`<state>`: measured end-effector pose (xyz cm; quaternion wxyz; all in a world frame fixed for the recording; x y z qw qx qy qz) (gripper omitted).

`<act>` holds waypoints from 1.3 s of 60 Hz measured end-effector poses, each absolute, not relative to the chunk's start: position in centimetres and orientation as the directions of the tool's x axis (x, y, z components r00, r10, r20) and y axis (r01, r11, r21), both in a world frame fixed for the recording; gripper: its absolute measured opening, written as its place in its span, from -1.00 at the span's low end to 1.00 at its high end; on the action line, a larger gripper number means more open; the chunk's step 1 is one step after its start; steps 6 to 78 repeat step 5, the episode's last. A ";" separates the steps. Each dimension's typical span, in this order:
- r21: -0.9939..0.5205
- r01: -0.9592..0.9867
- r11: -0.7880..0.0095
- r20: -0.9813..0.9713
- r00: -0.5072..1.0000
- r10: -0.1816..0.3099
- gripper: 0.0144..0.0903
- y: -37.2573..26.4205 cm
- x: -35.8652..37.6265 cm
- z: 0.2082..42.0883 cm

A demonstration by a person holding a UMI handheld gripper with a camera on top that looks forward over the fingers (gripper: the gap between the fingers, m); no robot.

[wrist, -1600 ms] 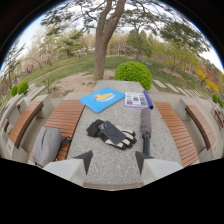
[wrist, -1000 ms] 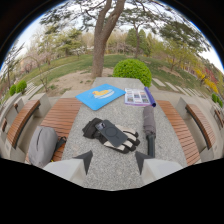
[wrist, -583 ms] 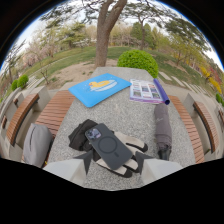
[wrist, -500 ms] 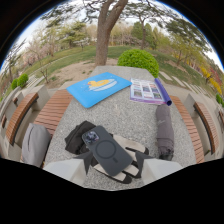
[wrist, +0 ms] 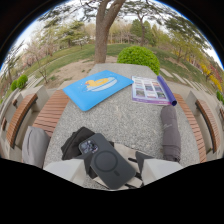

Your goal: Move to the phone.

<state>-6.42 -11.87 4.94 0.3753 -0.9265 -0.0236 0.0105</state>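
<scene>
My tongs [wrist: 117, 172] stand spread around the phone [wrist: 106, 160] at 6 o'clock; pushing lower risks knocking it askew on the counter [wrist: 125, 117].

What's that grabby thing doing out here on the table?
A person is holding a claw over a stone table outdoors and has brought it up close to a dark phone. The phone lies face down on a black glove, right between the claw's open fingers, which are not squeezing it. Farther back lie a blue mat, a booklet and a folded umbrella.
</scene>
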 end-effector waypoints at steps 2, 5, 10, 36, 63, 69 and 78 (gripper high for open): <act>-0.696 0.033 -0.717 -0.003 0.999 0.049 0.85 -11.9 -6.4 5.0; -0.696 0.031 -0.717 -0.006 0.999 0.048 0.85 -11.8 -6.4 5.0; -0.696 0.031 -0.717 -0.006 0.999 0.048 0.85 -11.8 -6.4 5.0; -0.696 0.031 -0.717 -0.006 0.999 0.048 0.85 -11.8 -6.4 5.0; -0.696 0.031 -0.717 -0.006 0.999 0.048 0.85 -11.8 -6.4 5.0; -0.696 0.031 -0.717 -0.006 0.999 0.048 0.85 -11.8 -6.4 5.0; -0.696 0.031 -0.717 -0.006 0.999 0.048 0.85 -11.8 -6.4 5.0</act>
